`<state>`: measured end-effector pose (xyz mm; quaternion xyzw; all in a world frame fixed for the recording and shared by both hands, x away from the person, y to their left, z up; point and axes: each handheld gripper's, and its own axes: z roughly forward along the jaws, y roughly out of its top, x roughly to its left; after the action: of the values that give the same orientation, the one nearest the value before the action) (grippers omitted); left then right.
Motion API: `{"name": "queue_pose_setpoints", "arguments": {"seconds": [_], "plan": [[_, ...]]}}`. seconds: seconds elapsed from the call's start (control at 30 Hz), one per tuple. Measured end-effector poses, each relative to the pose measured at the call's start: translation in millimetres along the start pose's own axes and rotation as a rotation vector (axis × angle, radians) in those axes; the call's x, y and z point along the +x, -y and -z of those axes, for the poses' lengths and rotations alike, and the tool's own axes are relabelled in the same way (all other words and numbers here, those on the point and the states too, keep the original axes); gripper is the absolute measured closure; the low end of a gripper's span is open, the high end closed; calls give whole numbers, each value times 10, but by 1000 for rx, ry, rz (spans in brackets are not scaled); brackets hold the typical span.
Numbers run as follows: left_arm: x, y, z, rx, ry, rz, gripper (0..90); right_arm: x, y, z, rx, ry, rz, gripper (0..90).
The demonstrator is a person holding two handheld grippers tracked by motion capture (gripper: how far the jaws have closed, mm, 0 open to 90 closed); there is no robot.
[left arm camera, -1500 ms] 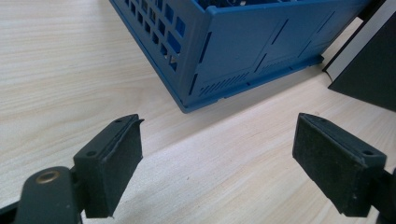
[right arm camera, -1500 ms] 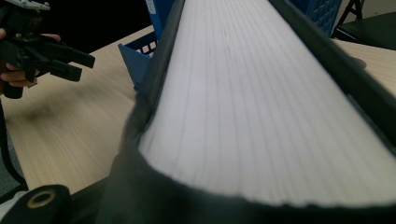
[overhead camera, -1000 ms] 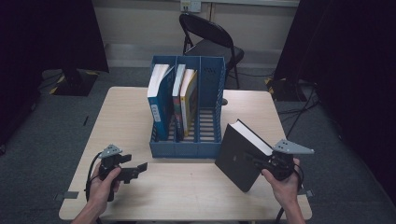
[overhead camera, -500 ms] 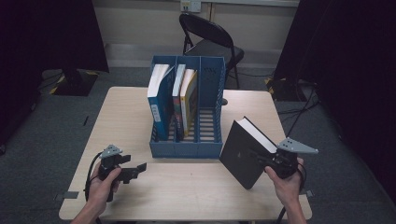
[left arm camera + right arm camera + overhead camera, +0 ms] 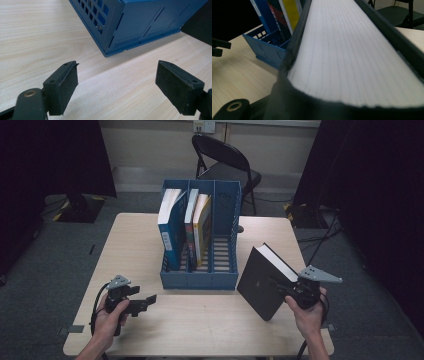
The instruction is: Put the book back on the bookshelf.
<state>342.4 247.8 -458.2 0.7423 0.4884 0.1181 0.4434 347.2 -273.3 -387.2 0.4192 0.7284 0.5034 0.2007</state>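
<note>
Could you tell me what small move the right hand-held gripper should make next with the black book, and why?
Probably swing the black book, clamped in the right hand-held gripper, toward the blue rack: its rightmost slot looks empty, and the book hangs tilted beside it.

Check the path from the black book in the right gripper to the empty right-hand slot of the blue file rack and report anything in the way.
Nothing visible blocks it. The thick black hardcover book, clamped in the right gripper, is beside the blue plastic three-slot rack; its right slot is empty, and the standing books fill the other slots.
</note>
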Motion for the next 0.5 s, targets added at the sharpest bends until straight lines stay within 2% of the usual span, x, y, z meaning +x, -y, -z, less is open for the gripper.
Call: {"name": "queue_pose_setpoints", "arguments": {"seconds": [0.2, 0.27, 0.37, 0.43, 0.5], "plan": [[3, -4, -16, 9, -4, 7, 172, -14, -24, -45, -9, 30, 9, 523], [7, -4, -13, 7, 0, 23, 165, -23, -30, -65, -13, 40, 1, 523], [20, -3, -14, 11, -6, 22, 159, -24, -36, -96, -18, 61, -2, 523], [45, -4, -12, 6, 2, 44, 159, -17, -41, -113, -21, 66, 0, 522], [60, 0, -7, 9, -14, 33, 159, 7, -44, -124, -20, 72, 2, 522]]}}
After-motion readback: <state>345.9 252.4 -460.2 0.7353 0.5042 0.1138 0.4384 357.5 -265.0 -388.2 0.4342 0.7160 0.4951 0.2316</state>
